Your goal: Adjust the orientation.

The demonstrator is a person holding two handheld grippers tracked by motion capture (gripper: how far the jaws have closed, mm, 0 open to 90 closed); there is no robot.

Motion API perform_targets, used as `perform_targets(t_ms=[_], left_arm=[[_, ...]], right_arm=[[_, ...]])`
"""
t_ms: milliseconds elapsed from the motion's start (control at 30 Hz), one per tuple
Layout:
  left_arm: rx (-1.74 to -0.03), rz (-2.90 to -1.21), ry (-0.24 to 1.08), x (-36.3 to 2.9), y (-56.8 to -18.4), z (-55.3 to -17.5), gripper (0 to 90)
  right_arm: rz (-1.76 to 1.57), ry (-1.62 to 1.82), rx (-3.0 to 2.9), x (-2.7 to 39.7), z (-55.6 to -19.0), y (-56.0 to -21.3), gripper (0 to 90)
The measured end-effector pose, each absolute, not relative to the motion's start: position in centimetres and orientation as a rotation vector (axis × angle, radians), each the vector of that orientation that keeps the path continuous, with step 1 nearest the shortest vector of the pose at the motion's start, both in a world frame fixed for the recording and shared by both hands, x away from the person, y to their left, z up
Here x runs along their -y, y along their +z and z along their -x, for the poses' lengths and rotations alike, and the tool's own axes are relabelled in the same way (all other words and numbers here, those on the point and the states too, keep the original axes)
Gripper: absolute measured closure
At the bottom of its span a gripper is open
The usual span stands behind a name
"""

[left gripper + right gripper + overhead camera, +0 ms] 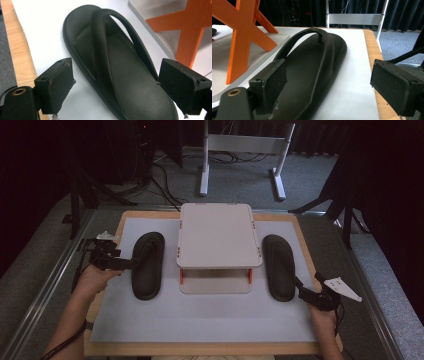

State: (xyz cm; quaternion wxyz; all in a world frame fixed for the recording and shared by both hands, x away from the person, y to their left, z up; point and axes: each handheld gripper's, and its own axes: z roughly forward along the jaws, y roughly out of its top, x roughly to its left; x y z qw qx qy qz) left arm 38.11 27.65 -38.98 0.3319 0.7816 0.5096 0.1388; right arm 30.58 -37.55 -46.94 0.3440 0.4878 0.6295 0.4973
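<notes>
Here the left gripper is hanging with its jaws spread wide on either side of the left flip-flop, pads clear of it and gripping nothing. The right gripper is likewise gaping at the heel of the right flip-flop. Both sandals are lying flat on the white mat, flanking the small two-tier rack. Closing on the soft strap alone is risking a floppy, swinging lift, and the sole could be clipping the rack's orange brace.
</notes>
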Motion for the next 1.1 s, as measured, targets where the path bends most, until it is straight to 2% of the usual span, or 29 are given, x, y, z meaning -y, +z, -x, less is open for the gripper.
perform_targets(t_ms=[367, 633, 667, 733, 1100], left_arm=[[-1.354, -2.191, 0.218, -26.1, -39.0, -41.2, 15.3], [-1.421, -2.257, 0.175, -25.0, -38.9, -43.4, 26.0], [-1.429, -2.252, 0.163, -25.0, -39.0, -43.7, 31.0], [-1.445, -2.253, 0.148, -25.0, -39.0, -44.1, 34.0], [-1.569, -2.286, 0.113, -24.7, -39.9, -46.2, 35.2]], right_arm=[[-1.265, 1.286, -1.645, 37.5, -30.6, -47.0, 13.1], [-1.261, 1.283, -1.657, 37.4, -30.7, -47.0, 13.1], [-1.261, 1.281, -1.658, 37.4, -30.7, -47.0, 13.1], [-1.259, 1.281, -1.66, 37.4, -30.7, -47.0, 13.1], [-1.259, 1.278, -1.664, 37.3, -30.8, -47.0, 13.1]])
